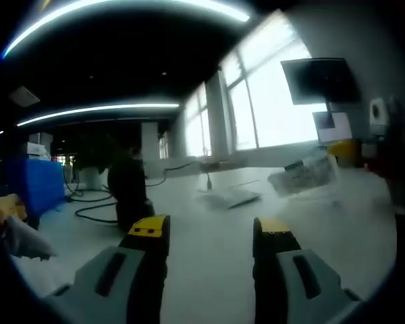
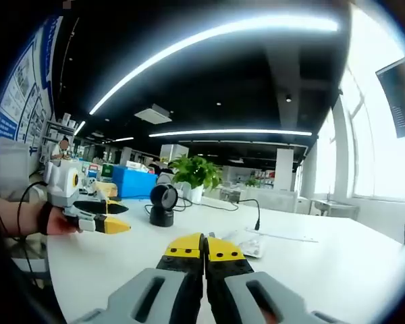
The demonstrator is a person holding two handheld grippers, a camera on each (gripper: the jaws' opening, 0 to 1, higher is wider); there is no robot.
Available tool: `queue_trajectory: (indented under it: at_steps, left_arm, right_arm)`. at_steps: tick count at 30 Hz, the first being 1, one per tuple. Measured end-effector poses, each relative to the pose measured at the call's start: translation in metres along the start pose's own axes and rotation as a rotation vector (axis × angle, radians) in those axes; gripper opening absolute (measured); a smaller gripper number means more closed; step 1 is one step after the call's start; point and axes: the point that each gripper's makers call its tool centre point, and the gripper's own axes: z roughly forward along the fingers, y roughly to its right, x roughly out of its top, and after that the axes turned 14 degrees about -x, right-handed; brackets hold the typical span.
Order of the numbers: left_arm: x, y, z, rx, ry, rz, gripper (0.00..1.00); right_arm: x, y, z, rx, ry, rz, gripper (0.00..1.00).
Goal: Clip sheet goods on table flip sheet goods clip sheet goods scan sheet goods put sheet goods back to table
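Sheets of flat packaged goods (image 1: 231,197) lie on the white table (image 1: 216,263), ahead of the left gripper (image 1: 212,233) and well apart from it. The pack rests flat, and its long axis runs across the left gripper view, from lower left to upper right. A second clear packet (image 1: 304,174) with dark print appears farther right, tilted; whether it touches the table I cannot tell. In the right gripper view a flat packet (image 2: 250,244) lies just beyond the right gripper (image 2: 204,244), its length running away toward the windows.

The left gripper's jaws stand wide apart with nothing between them. The right gripper's jaws are pressed together, tip to tip, holding nothing.

A blue box (image 2: 133,183) sits at the far side of the table; its contents are not visible. A black scanner (image 2: 162,205) stands near a potted plant (image 2: 194,173), with cables (image 1: 94,202) trailing across the table.
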Motion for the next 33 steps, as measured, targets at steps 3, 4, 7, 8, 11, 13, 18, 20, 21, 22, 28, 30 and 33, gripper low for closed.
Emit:
queue_trajectory:
  at_steps: [3,4,7,8,11,13,18,20,21,22,28,30,33]
  left_arm:
    - [0.000,0.000,0.000,0.000,-0.001,0.000,0.42]
    - [0.000,0.000,0.000,0.000,-0.001,0.000,0.42]
    - [0.000,0.000,0.000,0.000,-0.002,0.000,0.42]
    - [0.000,0.000,0.000,0.001,-0.002,0.000,0.42]
    - [0.000,0.000,0.000,0.000,-0.002,0.001,0.41]
    - [0.000,0.000,0.000,0.001,-0.002,0.001,0.41]
    - [0.000,0.001,0.000,0.000,-0.002,0.000,0.41]
    - [0.000,0.001,0.000,0.000,-0.002,0.001,0.41]
    - [0.000,0.001,0.000,0.000,-0.001,0.001,0.41]
    - [0.000,0.001,0.000,0.000,-0.001,0.001,0.41]
    - [0.000,0.000,0.000,0.002,-0.003,0.002,0.41]
    - [-0.001,0.000,0.000,0.001,-0.003,0.002,0.41]
    - [-0.001,0.000,0.000,0.001,-0.003,0.002,0.41]
  right_arm:
    - [0.007,0.008,0.001,-0.021,0.015,0.014,0.00]
    - [0.010,0.011,0.002,-0.031,0.021,0.021,0.00]
    - [0.015,0.018,0.003,-0.046,0.032,0.031,0.00]
    - [0.016,0.018,0.004,-0.047,0.033,0.033,0.00]
    - [0.020,0.022,0.006,-0.066,0.041,0.039,0.00]
    - [0.022,0.024,0.007,-0.070,0.039,0.051,0.00]
    - [0.031,0.034,0.010,-0.093,0.063,0.057,0.00]
    - [0.034,0.038,0.011,-0.102,0.067,0.063,0.00]
    - [0.035,0.040,0.012,-0.108,0.068,0.076,0.00]
    - [0.036,0.042,0.013,-0.110,0.063,0.097,0.00]
    - [0.041,0.054,0.013,-0.151,0.079,0.132,0.00]
    - [0.044,0.056,0.011,-0.161,0.093,0.150,0.00]
    - [0.047,0.068,0.008,-0.204,0.127,0.223,0.00]
